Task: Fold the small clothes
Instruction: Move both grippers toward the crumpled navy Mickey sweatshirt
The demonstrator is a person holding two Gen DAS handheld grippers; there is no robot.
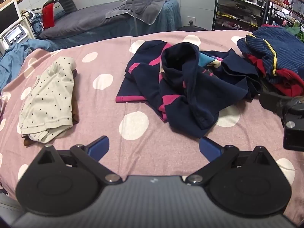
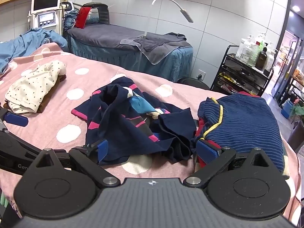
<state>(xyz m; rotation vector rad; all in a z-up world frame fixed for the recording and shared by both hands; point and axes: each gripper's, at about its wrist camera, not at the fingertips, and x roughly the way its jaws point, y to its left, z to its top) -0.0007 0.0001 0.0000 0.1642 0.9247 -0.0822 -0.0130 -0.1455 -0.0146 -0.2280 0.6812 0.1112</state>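
Both tools (image 1: 153, 148) (image 2: 150, 150) tilt downward, jaws wide.

The left gripper (image 1: 153, 148) is tilted steeply down, its jaws spread wide and nothing between the blue pads (image 1: 99, 148). The right gripper (image 2: 154, 149) is tilted down less steeply, its jaws also wide apart. In the left view the right gripper's body shows at 3 o'clock.

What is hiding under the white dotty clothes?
A brown garment peeks out beneath the folded cream polka-dot garment. Most of it is covered, so what kind of garment it is cannot be seen.
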